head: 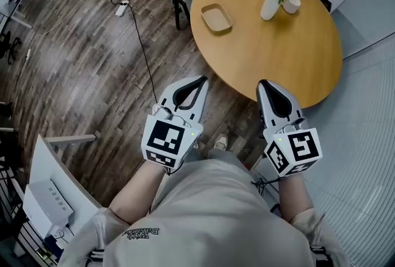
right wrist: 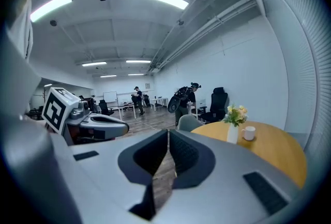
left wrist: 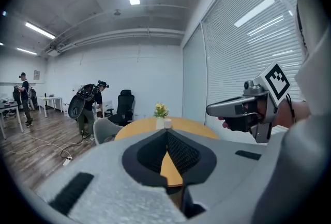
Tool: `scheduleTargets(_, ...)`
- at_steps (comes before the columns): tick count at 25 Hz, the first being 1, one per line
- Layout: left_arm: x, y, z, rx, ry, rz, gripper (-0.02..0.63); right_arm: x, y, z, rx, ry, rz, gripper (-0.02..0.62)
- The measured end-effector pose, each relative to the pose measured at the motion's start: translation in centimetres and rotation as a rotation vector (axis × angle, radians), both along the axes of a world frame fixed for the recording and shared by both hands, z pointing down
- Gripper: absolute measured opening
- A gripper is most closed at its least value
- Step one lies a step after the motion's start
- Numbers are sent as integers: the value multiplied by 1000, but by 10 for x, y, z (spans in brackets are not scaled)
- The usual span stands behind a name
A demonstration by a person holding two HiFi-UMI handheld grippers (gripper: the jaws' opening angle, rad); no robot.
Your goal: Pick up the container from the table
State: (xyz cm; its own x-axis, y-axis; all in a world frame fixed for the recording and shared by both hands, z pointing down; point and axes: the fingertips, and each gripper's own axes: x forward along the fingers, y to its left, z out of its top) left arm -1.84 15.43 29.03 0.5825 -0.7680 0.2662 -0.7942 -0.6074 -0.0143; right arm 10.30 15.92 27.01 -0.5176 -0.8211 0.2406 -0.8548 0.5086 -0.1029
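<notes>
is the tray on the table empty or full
Empty: in the head view the tray lies flat on the table, only its bare bottom showing inside the rim.

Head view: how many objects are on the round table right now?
3. A shallow tan container lies near the table's left edge; a white vase of flowers and a white cup stand side by side toward its far side. Nothing looks hidden.
</notes>
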Motion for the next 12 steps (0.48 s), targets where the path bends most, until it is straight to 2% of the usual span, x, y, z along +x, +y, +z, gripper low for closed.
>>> scheduleTargets(12, 29, -9, 2, -3, -31, -35, 20, 30, -14, 12, -13, -26, -37, 34)
